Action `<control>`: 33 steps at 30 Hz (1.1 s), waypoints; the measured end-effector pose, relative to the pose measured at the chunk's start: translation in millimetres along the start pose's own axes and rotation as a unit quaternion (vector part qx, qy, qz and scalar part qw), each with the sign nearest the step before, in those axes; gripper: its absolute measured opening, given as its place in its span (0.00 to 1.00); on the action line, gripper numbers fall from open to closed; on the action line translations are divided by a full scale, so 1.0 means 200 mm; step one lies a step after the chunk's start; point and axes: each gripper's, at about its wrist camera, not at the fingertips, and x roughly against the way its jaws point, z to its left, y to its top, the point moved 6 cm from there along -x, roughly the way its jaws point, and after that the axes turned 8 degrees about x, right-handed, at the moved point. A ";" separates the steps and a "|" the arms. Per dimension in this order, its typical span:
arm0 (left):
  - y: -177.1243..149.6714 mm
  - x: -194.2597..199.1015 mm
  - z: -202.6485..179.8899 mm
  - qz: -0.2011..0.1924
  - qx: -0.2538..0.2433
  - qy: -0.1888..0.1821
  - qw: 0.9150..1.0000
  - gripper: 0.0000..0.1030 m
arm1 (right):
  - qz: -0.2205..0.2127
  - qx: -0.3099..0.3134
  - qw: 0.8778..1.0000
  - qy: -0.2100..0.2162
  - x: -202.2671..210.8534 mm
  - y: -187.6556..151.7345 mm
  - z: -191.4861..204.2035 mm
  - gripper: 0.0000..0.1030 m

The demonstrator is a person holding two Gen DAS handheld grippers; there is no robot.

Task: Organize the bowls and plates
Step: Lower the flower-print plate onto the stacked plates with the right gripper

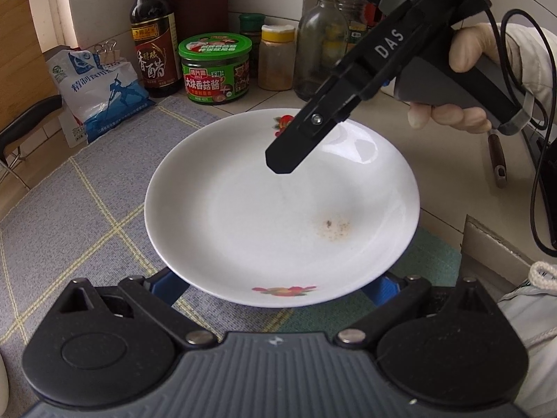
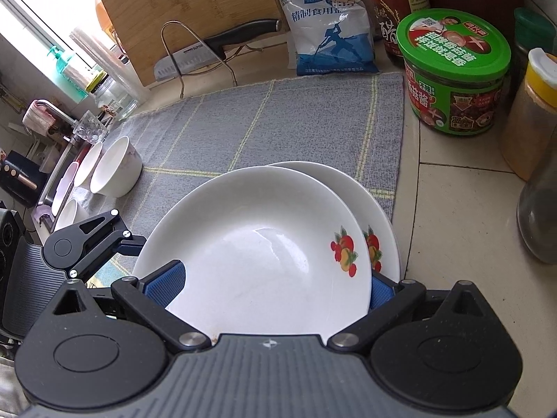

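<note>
Fingers (image 2: 163,284) of both grippers straddle 2 stacked plates (image 2: 257,244).

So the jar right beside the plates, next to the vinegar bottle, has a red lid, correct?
Not red. The jar has a green lid, as the right wrist view shows. It does stand by the vinegar bottle, close to the plates.

We list: plates (image 2: 264,244), glossy white glazed ceramic; mat (image 2: 278,122), rough grey woven cloth; cutting board (image 2: 195,10), matt wood; surface (image 2: 452,209), smooth pale tile; tongs (image 2: 271,289), matt black plastic.
</note>
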 end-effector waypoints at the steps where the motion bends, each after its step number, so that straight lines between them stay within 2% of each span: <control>1: 0.00 0.00 0.00 0.000 0.001 -0.002 1.000 0.98 | 0.000 0.000 1.000 -0.001 0.00 0.00 0.00 1.00; 20: 0.01 0.00 0.02 -0.004 -0.001 -0.014 1.000 0.99 | -0.014 -0.018 0.999 -0.027 0.09 -0.02 0.00 1.00; 33: 0.01 0.02 0.01 -0.014 -0.006 -0.011 1.000 0.99 | -0.007 -0.001 0.998 -0.062 0.11 -0.04 0.04 1.00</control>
